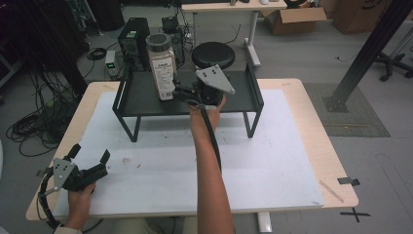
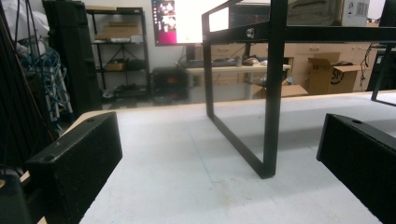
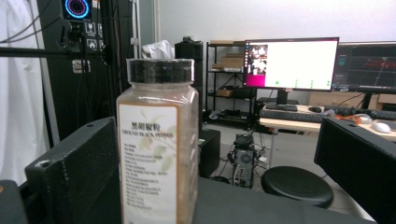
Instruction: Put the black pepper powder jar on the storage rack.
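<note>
At about eight o'clock on the counter, a hand holds the left gripper low over the white mat, its jaws spread wide and grasping nothing. In the left gripper view those jaws frame a leg of the black metal shelf.

Toward twelve o'clock, that shelf stands on the mat. On its top, left of centre, a spice jar stands upright, long axis vertical, black lid up, white label facing the person. In the right gripper view the label on the jar reads "GROUND BLACK PEPPER" under a line of Chinese characters; the smaller print below is too fine to read.

Just right of the jar, at its three o'clock, the right gripper reaches in sideways. Its jaws stand released, the jar just in front of the left-hand one; whether they touch cannot be told.
</note>
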